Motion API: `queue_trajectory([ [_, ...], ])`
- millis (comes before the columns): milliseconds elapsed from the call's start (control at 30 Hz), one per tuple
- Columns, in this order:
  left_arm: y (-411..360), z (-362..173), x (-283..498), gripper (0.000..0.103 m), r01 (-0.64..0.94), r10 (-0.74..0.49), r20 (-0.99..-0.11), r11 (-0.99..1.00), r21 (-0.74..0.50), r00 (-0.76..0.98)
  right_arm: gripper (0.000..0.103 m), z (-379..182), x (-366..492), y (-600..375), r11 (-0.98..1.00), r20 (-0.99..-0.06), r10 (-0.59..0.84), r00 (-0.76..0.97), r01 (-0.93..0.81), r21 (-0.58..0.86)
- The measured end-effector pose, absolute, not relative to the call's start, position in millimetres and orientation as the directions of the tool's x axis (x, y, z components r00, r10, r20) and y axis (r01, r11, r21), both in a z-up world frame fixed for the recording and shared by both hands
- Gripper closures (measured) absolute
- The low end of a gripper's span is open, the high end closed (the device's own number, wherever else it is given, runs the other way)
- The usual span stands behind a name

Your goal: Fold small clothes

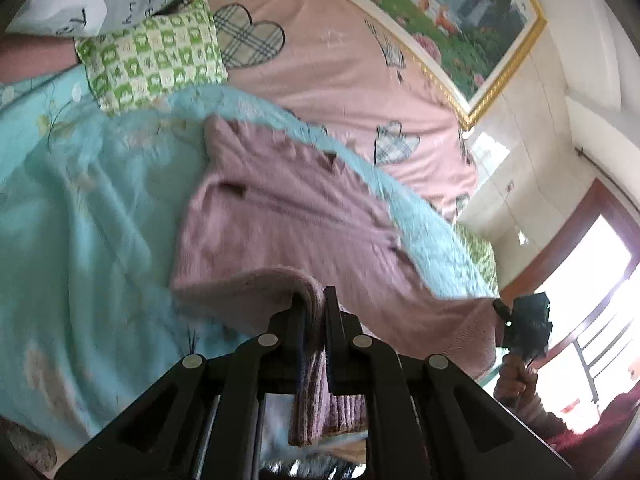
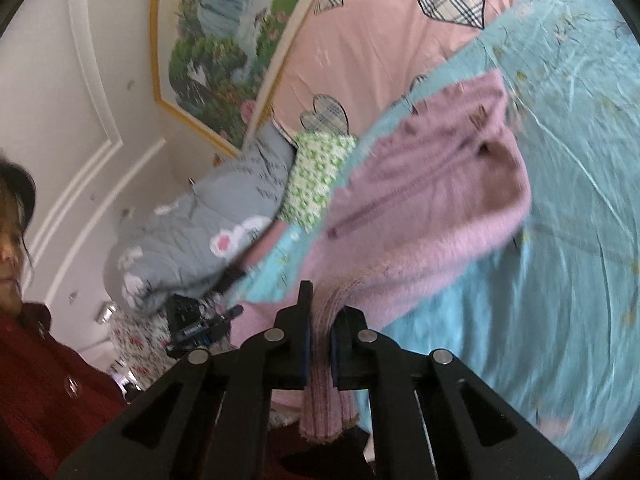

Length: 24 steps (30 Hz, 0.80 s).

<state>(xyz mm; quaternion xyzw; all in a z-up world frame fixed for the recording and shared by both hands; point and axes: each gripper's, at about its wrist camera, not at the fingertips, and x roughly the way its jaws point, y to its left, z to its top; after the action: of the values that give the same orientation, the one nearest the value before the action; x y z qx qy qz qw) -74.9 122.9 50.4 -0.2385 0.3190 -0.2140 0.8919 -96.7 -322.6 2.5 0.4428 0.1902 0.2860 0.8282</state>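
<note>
Sweater hem in both tools, above bedspread.

light: daylight, window blown out | blur: motion smear on fabrics | edges: fisheye bend, dark corners

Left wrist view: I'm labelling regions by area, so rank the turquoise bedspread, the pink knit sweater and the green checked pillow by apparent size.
1. turquoise bedspread
2. pink knit sweater, though enlarged by nearness to the camera
3. green checked pillow
</note>
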Motion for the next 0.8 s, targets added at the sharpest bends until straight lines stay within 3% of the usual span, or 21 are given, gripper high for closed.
queue_trajectory([
  [267,111.4,75.7,6.5,0.098,0.223,-0.489,-0.409,0.808,-0.546,0.771,0.095,17.6,-26.6,-353.4,0.409,0.011,0.611,0.791,-0.327,0.852],
  [800,100.1,86.3,198.1,0.098,0.125,-0.385,-0.457,0.856,-0.502,0.802,0.095,36.3,143.1,-409.5,0.479,-0.114,0.488,0.866,-0.156,0.864],
])
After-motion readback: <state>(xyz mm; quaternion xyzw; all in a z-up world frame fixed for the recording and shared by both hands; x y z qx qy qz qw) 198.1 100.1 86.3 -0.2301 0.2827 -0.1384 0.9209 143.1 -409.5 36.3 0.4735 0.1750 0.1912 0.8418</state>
